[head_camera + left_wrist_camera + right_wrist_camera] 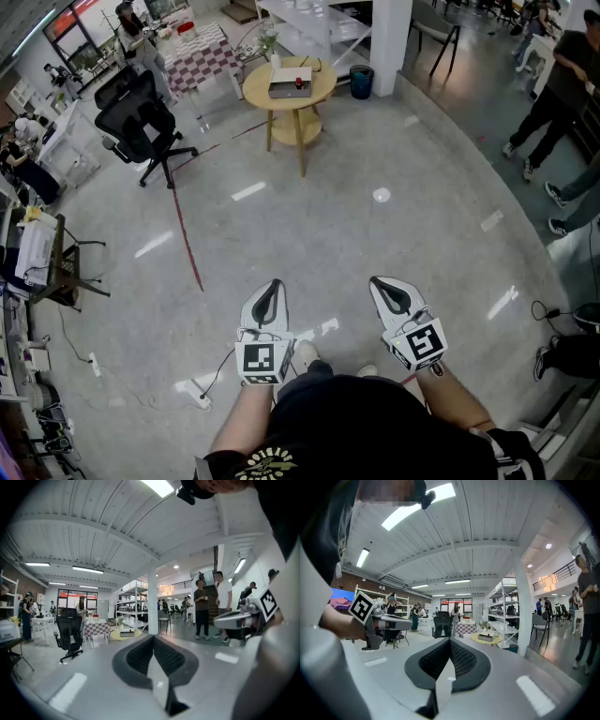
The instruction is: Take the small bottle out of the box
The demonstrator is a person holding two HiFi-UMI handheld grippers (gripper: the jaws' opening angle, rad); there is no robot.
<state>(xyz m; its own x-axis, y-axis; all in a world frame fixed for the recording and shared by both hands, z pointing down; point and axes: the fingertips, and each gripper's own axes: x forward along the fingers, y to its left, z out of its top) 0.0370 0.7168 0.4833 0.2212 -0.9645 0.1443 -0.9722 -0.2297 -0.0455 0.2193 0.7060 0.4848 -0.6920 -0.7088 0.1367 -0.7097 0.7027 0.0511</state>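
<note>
A grey box with a small red item on top sits on a round yellow table far ahead across the floor. The same box is tiny in the left gripper view, and the box is just as distant in the right gripper view. No small bottle can be made out at this range. My left gripper and right gripper are held side by side, level, close to my body. Both are shut, with nothing between their pads. The left gripper and right gripper both point toward the table.
A black office chair stands left of the yellow table, with a checkered table behind it. A white pillar and a blue bin are to the right. People stand at the far right. Polished grey floor lies between me and the table.
</note>
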